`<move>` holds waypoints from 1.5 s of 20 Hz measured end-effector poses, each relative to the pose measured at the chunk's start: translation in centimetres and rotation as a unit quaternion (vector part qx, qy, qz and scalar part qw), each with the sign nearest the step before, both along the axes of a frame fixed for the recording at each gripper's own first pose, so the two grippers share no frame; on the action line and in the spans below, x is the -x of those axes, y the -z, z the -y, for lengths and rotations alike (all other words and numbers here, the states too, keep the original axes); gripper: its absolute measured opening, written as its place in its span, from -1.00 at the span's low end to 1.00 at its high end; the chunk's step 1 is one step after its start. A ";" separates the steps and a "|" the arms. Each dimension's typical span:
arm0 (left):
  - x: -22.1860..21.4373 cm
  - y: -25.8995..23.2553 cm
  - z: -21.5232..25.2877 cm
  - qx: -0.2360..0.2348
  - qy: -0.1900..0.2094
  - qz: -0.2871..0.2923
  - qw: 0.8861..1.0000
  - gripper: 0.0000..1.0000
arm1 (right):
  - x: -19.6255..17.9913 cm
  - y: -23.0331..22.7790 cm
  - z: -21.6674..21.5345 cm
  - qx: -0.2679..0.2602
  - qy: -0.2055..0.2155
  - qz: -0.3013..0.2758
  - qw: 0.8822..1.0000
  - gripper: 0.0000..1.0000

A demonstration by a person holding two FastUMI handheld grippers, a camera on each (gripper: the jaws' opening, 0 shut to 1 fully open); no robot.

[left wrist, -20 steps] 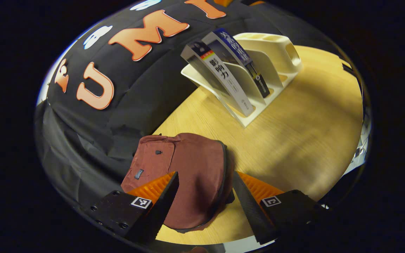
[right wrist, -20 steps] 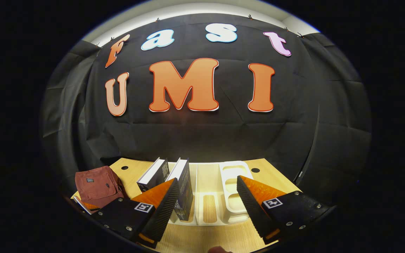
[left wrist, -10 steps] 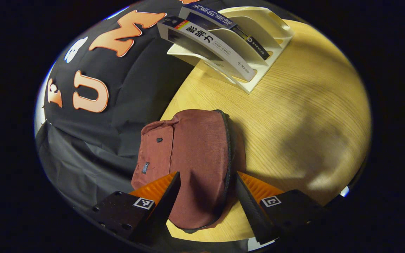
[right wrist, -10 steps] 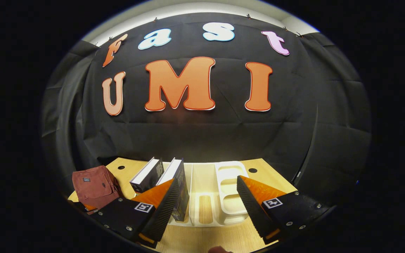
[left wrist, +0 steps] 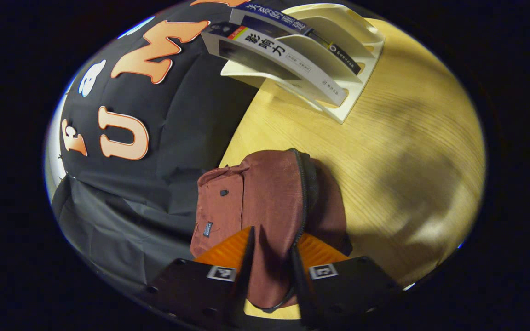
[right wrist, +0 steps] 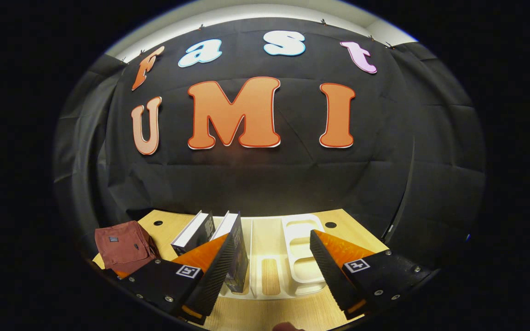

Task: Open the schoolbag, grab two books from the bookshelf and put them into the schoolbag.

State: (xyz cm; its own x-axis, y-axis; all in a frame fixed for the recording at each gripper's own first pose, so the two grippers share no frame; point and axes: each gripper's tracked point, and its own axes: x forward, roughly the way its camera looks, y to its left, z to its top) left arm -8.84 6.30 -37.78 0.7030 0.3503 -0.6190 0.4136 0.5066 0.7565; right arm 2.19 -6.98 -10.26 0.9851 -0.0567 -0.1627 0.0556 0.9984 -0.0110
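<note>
A dark red schoolbag lies flat on the wooden table, its zipper running along the right side, closed. My left gripper sits over the bag's near end, its fingers drawn in on the fabric beside the zipper. A white bookshelf stands farther off with two leaning books, a white-spined one and a dark blue one. In the right gripper view my right gripper hangs open in the air in front of the bookshelf. The two books and the schoolbag lie to its left.
The wooden table stretches right of the bag with bare surface. The black cloth wall hangs close behind the bag and the bookshelf. The shelf's right part holds a divided pen holder.
My left gripper moved in over the bag's near end and its fingers closed from wide apart onto the fabric. The right gripper stayed open and hardly moved.
</note>
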 end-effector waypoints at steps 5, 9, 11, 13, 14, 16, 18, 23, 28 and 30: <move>-0.7 -0.4 -1.0 0.043 -0.026 -0.040 0.998 -0.81 | -0.5 -0.6 -2.0 0.004 -0.017 -0.008 1.000 0.94; -2.2 -2.6 -2.5 0.083 -0.044 -0.050 0.994 -0.84 | -1.4 -2.5 -4.3 0.020 -0.031 -0.003 0.999 0.94; -3.2 -4.1 -3.2 0.095 -0.045 -0.050 0.993 -0.84 | -1.7 -3.5 -5.6 0.025 -0.039 0.003 0.999 0.94; -3.8 -5.7 -4.0 0.114 -0.047 -0.054 0.991 -0.84 | -2.1 -4.2 -6.7 0.032 -0.046 0.007 0.998 0.94; -4.3 -6.4 -4.2 0.122 -0.046 -0.056 0.990 -0.84 | -2.4 -4.4 -7.2 0.035 -0.049 0.006 0.998 0.94; -4.9 -7.7 -4.6 0.137 -0.036 -0.067 0.988 -0.84 | -2.9 -4.4 -8.2 0.041 -0.054 -0.004 0.998 0.94; -5.7 -8.9 -5.0 0.147 -0.022 -0.075 0.986 -0.87 | -3.3 -4.2 -9.2 0.047 -0.059 -0.021 0.997 0.93; -7.3 -12.0 -6.4 0.191 -0.009 -0.097 0.977 -0.87 | -4.7 -4.8 -11.4 0.083 -0.073 -0.057 0.992 0.94; -9.5 -14.9 -8.1 0.221 0.004 -0.113 0.969 -0.87 | -6.1 -3.9 -13.8 0.097 -0.091 -0.129 0.983 0.94; -10.4 -16.0 -8.5 0.228 0.011 -0.120 0.966 -0.87 | -6.5 -2.7 -14.3 0.086 -0.101 -0.180 0.975 0.95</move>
State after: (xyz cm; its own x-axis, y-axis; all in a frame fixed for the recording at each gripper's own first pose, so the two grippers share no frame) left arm 1.58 14.82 -21.73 0.5240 -0.0119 -0.8517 0.5644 0.7537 0.3367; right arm 8.72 7.34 -7.54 0.8603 0.0749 -0.5043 -0.1796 0.9703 -0.1622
